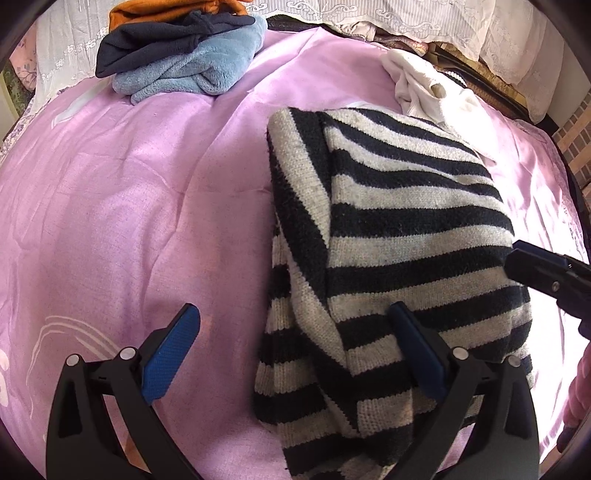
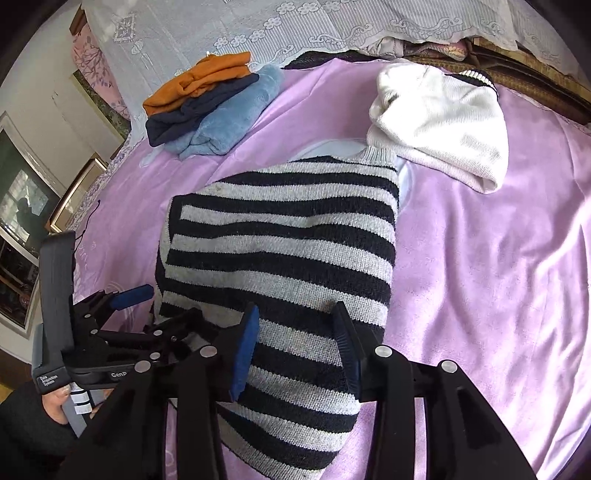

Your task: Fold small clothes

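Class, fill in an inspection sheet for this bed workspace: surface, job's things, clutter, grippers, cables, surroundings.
Surface: pink bedsheet, creased.
Job's things: striped sweater partly folded at centre; white sweater behind it; folded stack of orange, navy and blue at the back left.
Clutter: nothing seen.
Grippers: left gripper open wide at the striped sweater's near edge; right gripper open over it, pads apart.
Cables: thin dark cord at the bed's left edge.
Surroundings: lace cover, framed pictures.

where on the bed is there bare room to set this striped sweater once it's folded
Bare pink sheet left of the striped sweater, below the folded stack; another patch on its right, below the white garment. The far edge is crowded.
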Available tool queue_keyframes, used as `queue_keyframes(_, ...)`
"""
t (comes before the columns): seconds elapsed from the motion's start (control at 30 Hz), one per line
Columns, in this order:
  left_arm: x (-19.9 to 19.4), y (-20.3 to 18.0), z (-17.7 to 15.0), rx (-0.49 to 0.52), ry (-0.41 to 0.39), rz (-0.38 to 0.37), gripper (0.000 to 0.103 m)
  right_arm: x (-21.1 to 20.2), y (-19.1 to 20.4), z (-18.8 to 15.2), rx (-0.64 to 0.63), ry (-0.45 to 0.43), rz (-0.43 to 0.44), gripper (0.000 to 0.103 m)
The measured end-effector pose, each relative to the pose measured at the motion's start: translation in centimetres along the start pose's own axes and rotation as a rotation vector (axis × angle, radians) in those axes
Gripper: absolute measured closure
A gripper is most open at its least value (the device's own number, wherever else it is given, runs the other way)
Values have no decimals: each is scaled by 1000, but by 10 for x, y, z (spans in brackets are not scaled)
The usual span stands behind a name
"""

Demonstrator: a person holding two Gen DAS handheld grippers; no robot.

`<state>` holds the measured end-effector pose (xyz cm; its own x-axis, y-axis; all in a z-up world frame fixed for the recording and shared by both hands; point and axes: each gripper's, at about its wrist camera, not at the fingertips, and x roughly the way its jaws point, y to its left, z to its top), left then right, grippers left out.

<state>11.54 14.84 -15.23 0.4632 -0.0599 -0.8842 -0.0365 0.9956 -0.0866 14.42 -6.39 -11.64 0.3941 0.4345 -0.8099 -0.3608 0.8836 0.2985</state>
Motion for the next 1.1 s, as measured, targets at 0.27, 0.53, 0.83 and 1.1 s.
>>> queue_keyframes(0.27, 1, 9, 5, -19, 34, -68, 4, -16, -10, 0, 37, -58, 24, 27)
queue_keyframes(0.53, -4, 36, 5, -109, 114, -302, 5, -30, -56, -5, 209, -74, 97, 27)
queue_keyframes(0.83, 17, 35, 7, -153, 177, -425, 5, -10, -76, -18, 372, -18, 232, 26)
queue_keyframes(1.1, 17, 13, 21, -116, 179, -546, 5, 14, -73, -11, 384, 12, 279, 26)
